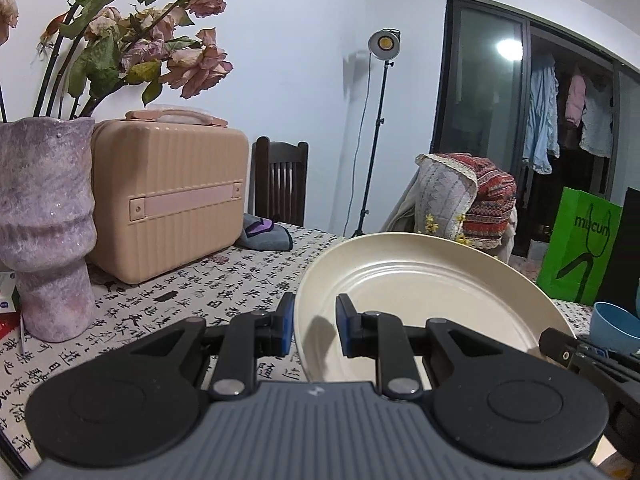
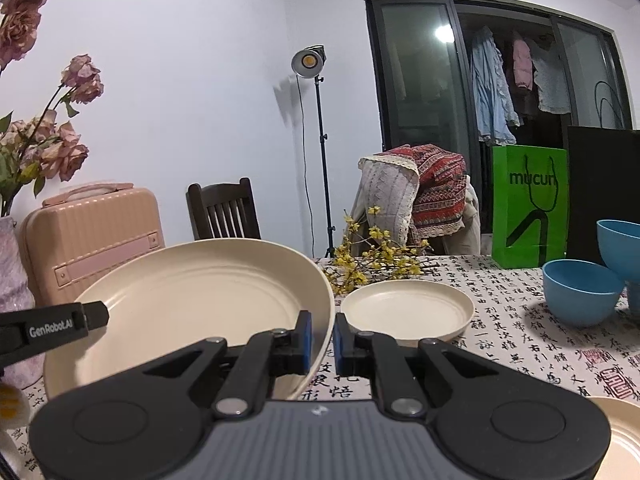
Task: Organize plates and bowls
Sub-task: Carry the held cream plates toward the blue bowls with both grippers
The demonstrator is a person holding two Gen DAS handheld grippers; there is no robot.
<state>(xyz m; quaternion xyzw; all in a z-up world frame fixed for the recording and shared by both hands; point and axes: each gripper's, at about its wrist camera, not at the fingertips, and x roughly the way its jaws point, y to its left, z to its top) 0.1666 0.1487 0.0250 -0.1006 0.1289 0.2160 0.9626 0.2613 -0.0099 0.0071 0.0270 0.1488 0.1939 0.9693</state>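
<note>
Left wrist view: the left gripper (image 1: 315, 322) sits low in the frame, its 2 blue-padded jaws clamped across the near left rim of a large cream plate (image 1: 420, 296), 1 pad under the rim and 1 inside the dish.
Right wrist view: the right gripper (image 2: 322, 338) is clenched tight on the same plate's right rim (image 2: 188, 300); the left gripper's black finger shows at the plate's far left edge.
Plate position: held between both grippers, tilted, and judged to be lifted clear of the table (image 1: 224, 280) with its black calligraphy cloth.
Other dishes: 1 small cream plate (image 2: 408, 310) lies flat on the cloth just beyond the right gripper; 2 blue bowls (image 2: 580, 292) stand to the right, well apart from it; part of another cream plate (image 2: 624, 440) shows at the bottom right corner.
Surroundings: a purple vase (image 1: 44, 220) of dried roses and a peach case (image 1: 168, 196) stand on the left; yellow flower sprigs (image 2: 372, 260) lie behind the small plate.
Handling: the plate looks stiff, matte and fairly light, perhaps plastic or wheat-straw; I judge it unlikely to shatter.
Grip risk: the rim is thin and sloped, so it may pivot in the pads if 1 side leads.
Best hold: opposite rim points, as now, keeping the plate level.
</note>
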